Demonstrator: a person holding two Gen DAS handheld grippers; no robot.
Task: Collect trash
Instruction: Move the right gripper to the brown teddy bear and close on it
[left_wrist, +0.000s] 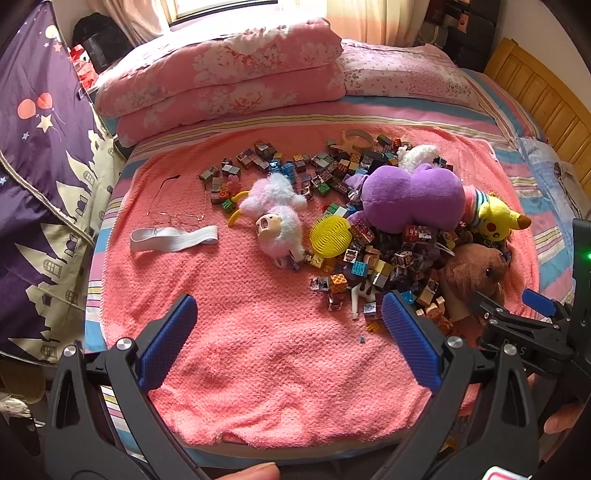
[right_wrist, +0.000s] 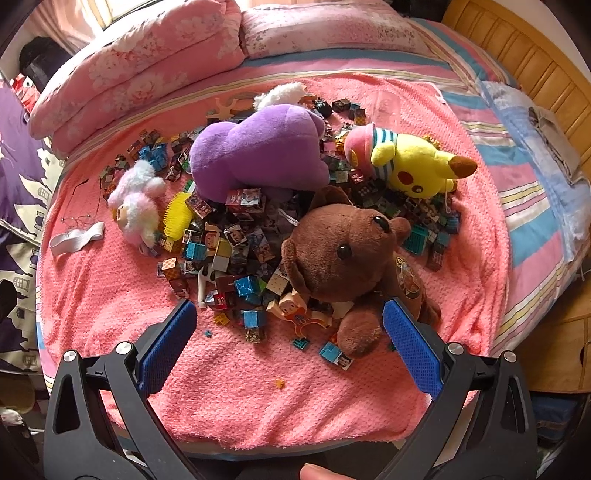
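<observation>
Over the near edge of the bed (right_wrist: 524, 206), both grippers gape wide, empty. Blocks (right_wrist: 236, 254) lie heaped mid-blanket, dead ahead of the right gripper (right_wrist: 290, 323), nearer than the left gripper (left_wrist: 290, 319).

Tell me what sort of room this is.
Most likely a bedroom: a bed with a wooden headboard, a folded pink floral quilt beside a pillow, and plush toys such as the brown bear scattered on a pink blanket.

Sunlit window (left_wrist: 221, 7) behind the bed (left_wrist: 406, 110), wooden headboard (left_wrist: 535, 92) at right.
</observation>
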